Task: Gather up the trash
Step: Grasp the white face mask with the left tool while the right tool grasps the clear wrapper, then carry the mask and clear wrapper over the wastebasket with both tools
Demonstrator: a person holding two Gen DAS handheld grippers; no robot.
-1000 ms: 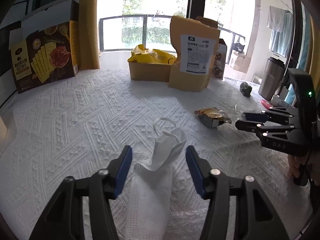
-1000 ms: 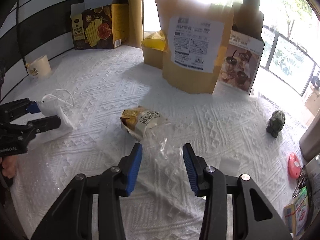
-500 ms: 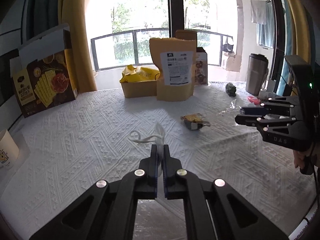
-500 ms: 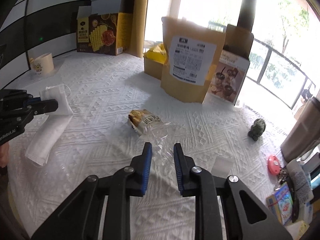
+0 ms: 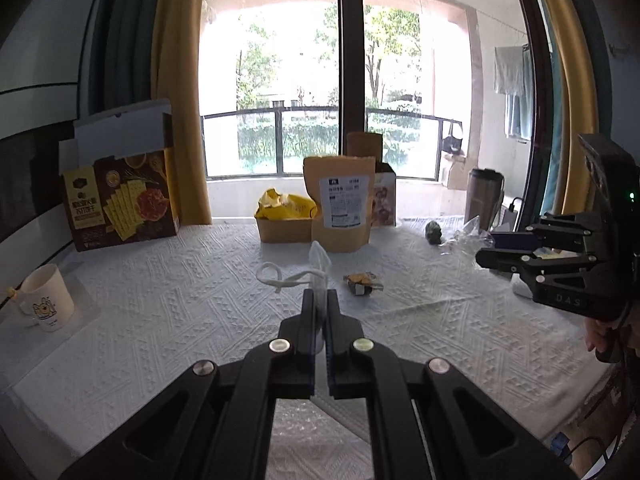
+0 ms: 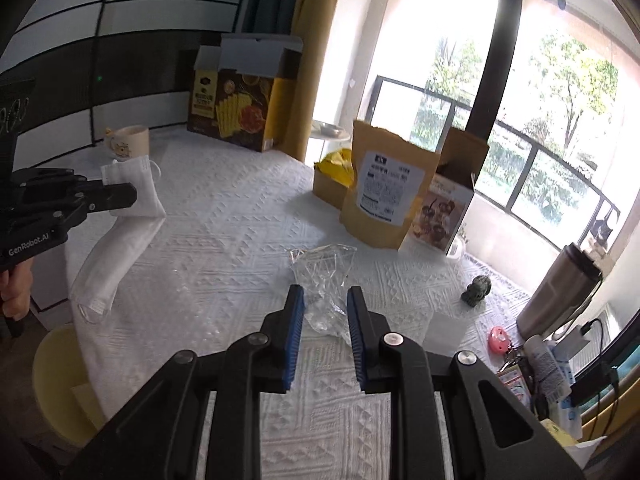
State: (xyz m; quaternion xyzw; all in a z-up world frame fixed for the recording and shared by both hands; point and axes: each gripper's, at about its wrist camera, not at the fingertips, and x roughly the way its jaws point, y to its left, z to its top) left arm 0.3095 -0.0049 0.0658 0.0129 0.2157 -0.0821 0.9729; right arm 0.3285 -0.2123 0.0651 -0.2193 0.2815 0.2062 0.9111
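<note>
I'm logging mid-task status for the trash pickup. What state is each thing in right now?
Left gripper: jaws shut on the face mask.
Face mask: lifted, hanging.
Right gripper: jaws shut on the clear plastic wrapper.
Clear plastic wrapper: crumpled, lifted.
Snack wrapper: lying on the table.
Cracker box: upright, lid open.
Kraft pouch: upright, top torn open.

White embossed tablecloth [image 5: 168, 304] covers the table. Landmark: tall tan kraft pouch with white label [image 5: 340, 208], upright at far edge. Left of pouch: low cardboard box holding yellow bags [image 5: 285, 220]. Far left: dark cracker carton, flap open [image 5: 120, 200]. Nearer, left edge: cream mug [image 5: 46, 300]. Right of pouch: small green figurine [image 5: 434, 233]; beyond it, steel tumbler [image 5: 484, 196].
</note>
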